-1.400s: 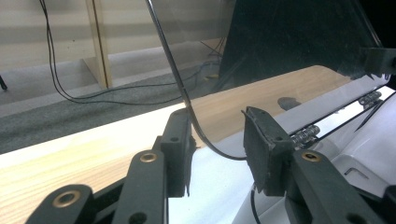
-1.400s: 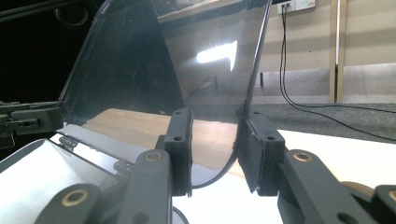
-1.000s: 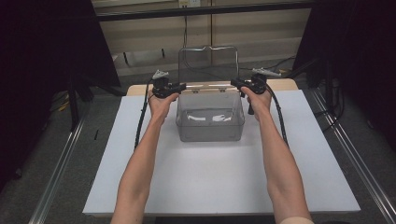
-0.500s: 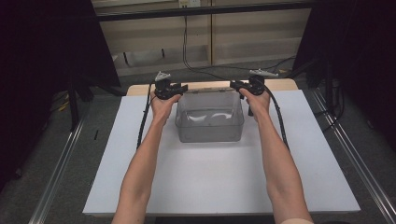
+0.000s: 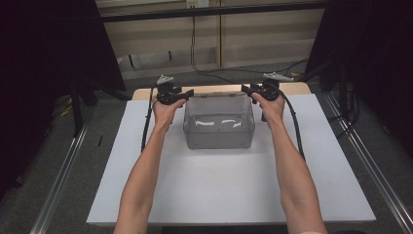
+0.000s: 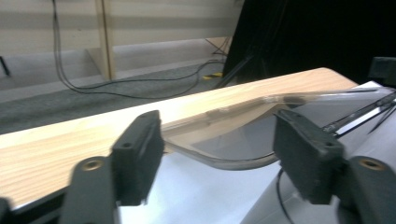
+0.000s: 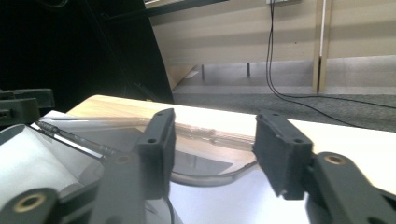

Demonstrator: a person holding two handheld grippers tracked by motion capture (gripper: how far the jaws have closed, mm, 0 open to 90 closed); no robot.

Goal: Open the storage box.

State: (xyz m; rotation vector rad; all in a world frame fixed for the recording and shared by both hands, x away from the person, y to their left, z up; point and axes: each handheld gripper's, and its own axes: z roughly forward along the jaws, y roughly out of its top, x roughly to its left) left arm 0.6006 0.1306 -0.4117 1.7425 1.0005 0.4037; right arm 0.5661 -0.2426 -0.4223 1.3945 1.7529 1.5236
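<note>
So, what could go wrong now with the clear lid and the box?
1. The clear lid lies folded back behind the box with both grippers open around its corners; a hasty squeeze may slip off the thin rim.
2. The lid overhangs the wooden strip near the table's far edge, so uneven lifting by left gripper and right gripper might twist it.

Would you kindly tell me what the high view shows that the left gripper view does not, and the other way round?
High view alone: the whole clear plastic box on the white tabletop, both forearms, and the right gripper at the box's far right corner.

Left gripper view alone: a close look at the left gripper, its black fingers wide apart, with the rounded corner of the clear lid lying beyond the gap.

Shared: the lid, the pale wooden strip along the table's far edge, and the cables on the floor behind.
</note>
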